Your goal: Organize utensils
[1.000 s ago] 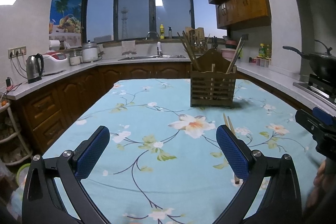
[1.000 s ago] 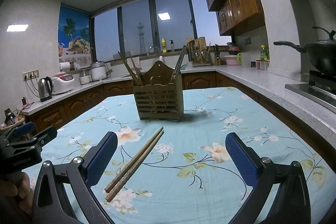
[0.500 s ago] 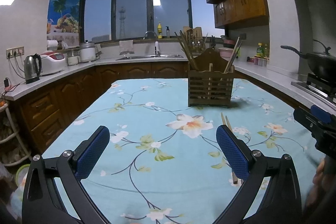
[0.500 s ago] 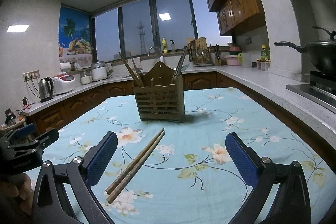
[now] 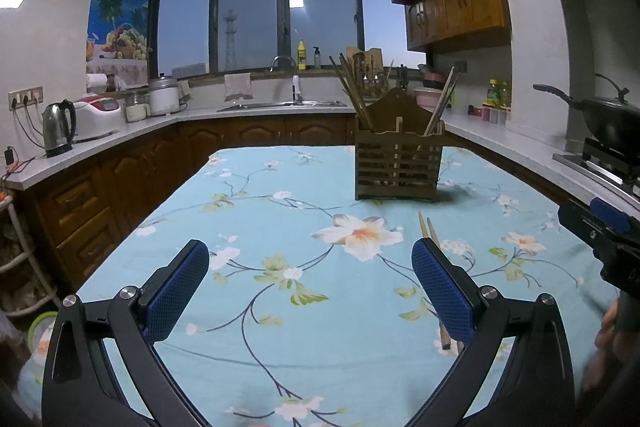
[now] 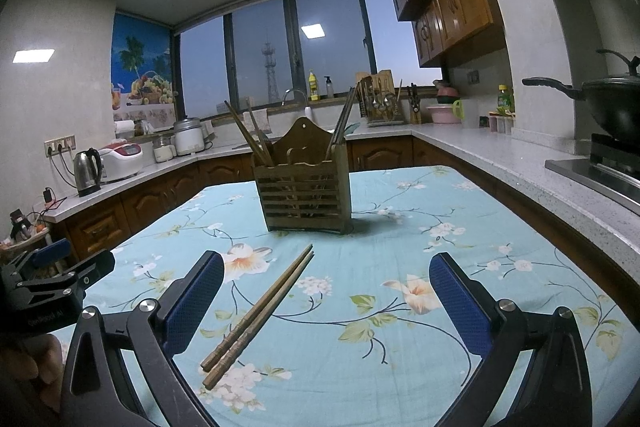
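A pair of brown wooden chopsticks (image 6: 260,313) lies on the floral tablecloth, just right of my right gripper's left finger (image 6: 192,307). In the left wrist view the chopsticks (image 5: 430,233) are mostly hidden behind the right finger (image 5: 444,295). A slatted wooden utensil holder (image 6: 306,197) stands upright beyond them with several chopsticks in it; it also shows in the left wrist view (image 5: 398,167). My left gripper (image 5: 310,293) is open and empty. My right gripper (image 6: 326,303) is open and empty above the table.
The table with the blue floral cloth (image 5: 260,219) is ringed by kitchen counters. A kettle (image 5: 58,127) and a rice cooker (image 5: 100,113) stand at left, a sink (image 5: 280,103) at the back, a black wok (image 6: 608,103) on the stove at right.
Both grippers have drifted slightly closer to the holder and chopsticks. Both stay open and nothing was picked up.
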A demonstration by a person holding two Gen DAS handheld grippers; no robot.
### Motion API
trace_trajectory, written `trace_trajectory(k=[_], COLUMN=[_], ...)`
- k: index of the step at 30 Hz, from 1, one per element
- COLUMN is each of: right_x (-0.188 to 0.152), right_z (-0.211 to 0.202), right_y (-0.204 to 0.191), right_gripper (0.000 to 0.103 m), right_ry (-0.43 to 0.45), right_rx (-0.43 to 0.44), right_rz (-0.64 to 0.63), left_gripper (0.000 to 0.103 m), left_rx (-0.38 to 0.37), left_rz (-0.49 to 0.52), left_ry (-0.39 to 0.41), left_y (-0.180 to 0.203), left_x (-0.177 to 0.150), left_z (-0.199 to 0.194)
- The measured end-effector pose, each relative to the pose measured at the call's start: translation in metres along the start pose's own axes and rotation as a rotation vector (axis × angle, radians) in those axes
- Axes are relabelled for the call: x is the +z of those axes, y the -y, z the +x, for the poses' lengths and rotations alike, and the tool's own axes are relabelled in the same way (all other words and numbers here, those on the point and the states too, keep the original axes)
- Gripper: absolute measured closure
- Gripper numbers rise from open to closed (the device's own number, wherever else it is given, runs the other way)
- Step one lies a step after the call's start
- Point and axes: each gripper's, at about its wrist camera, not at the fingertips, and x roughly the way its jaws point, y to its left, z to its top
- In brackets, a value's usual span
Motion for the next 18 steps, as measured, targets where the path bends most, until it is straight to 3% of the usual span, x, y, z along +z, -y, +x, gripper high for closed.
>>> trace_trajectory(k=[18], right_x=[-0.001], right_z=[-0.001], right_y=[-0.010], right_gripper=[0.000], right_ry=[-0.014], right_rx=[-0.007], right_rz=[0.009], left_gripper=[0.000], left_rx=[-0.033], left_rz=[0.021], left_ry=[-0.011], left_y=[0.009], left_x=[0.002], left_z=[0.006])
